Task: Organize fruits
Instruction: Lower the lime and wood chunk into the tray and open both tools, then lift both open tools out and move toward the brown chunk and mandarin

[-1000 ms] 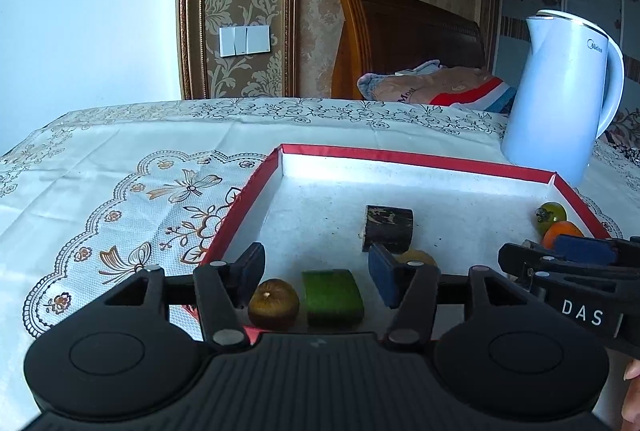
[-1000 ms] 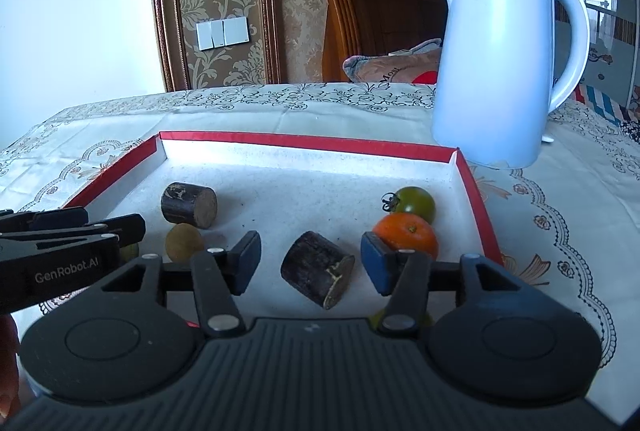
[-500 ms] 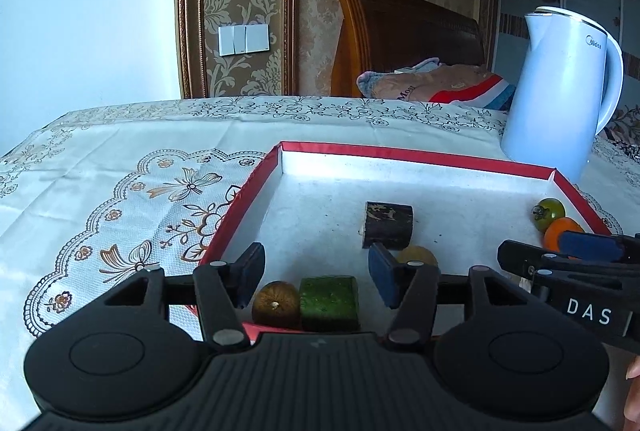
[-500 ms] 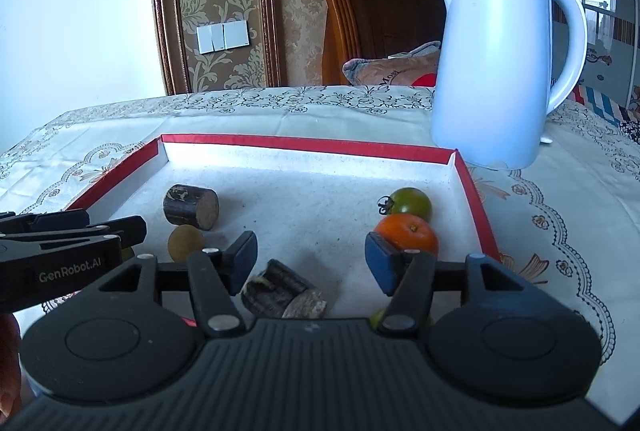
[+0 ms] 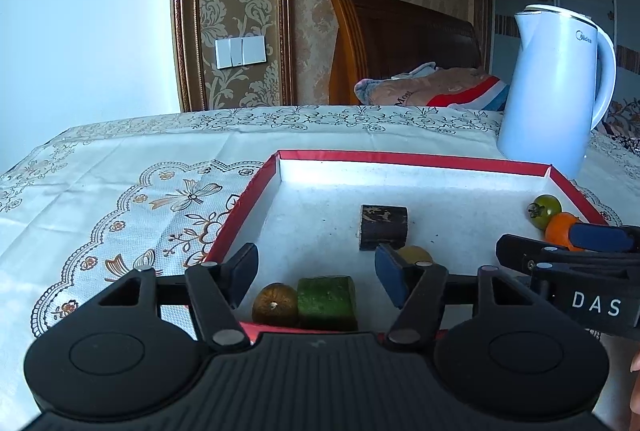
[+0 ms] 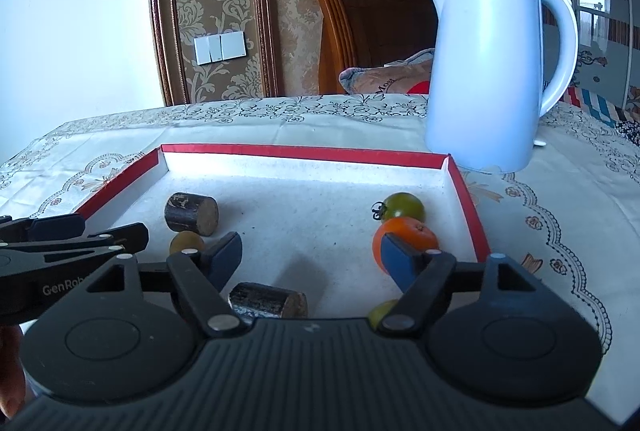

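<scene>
A red-rimmed white tray (image 5: 400, 157) (image 6: 304, 150) holds the fruit. In the left wrist view my left gripper (image 5: 316, 269) is open above a brown round fruit (image 5: 275, 304) and a green block (image 5: 327, 302) at the tray's near edge. A dark log piece (image 5: 383, 226), a yellow fruit (image 5: 416, 254), a green tomato (image 5: 546, 207) and an orange (image 5: 560, 229) lie farther in. In the right wrist view my right gripper (image 6: 310, 257) is open and empty above a second dark log piece (image 6: 268, 305). The orange (image 6: 404, 239) sits beside its right finger, a small green fruit (image 6: 380, 313) below it.
A white electric kettle (image 5: 554, 91) (image 6: 492, 71) stands on the tablecloth just behind the tray's far right corner. A wooden chair with a folded cloth (image 5: 432, 89) is beyond the table. The embroidered tablecloth (image 5: 120, 191) spreads to the left of the tray.
Both grippers have pulled back toward me and risen slightly. The log piece under my right gripper has rolled from tilted to lying flat and now sits nearer my gripper body.
</scene>
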`<state>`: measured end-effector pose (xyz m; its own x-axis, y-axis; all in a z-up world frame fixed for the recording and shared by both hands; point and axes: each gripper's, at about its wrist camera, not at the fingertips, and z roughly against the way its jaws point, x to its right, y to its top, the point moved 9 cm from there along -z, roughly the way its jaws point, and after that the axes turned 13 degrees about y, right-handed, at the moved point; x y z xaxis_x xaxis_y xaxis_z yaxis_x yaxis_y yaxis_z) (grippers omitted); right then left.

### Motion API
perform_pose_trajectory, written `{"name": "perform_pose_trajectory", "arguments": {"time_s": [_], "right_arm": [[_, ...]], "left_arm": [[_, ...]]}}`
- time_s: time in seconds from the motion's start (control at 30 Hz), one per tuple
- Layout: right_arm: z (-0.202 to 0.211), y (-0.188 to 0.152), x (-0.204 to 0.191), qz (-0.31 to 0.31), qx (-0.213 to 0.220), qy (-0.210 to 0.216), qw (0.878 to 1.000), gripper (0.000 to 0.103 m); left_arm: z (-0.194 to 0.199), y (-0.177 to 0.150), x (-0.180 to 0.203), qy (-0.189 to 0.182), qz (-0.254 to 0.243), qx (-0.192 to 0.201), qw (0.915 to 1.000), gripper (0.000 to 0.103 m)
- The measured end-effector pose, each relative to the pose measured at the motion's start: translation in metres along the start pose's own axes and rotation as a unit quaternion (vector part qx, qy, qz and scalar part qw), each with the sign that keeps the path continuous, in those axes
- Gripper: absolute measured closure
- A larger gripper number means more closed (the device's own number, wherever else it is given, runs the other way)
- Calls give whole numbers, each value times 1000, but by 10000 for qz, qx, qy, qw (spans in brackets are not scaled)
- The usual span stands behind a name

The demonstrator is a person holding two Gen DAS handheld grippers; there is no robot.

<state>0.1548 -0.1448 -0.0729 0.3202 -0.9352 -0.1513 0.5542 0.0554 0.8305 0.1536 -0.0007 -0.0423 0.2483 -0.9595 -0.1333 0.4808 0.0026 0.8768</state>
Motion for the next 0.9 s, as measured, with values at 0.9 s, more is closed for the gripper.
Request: {"name": "perform_pose_trajectory", "arguments": {"time_s": [0.9], "right_arm": [[17, -8, 3, -172, 93, 98, 9998, 16]], "left_arm": [[16, -6, -7, -102, 19, 81, 9999, 38]]}}
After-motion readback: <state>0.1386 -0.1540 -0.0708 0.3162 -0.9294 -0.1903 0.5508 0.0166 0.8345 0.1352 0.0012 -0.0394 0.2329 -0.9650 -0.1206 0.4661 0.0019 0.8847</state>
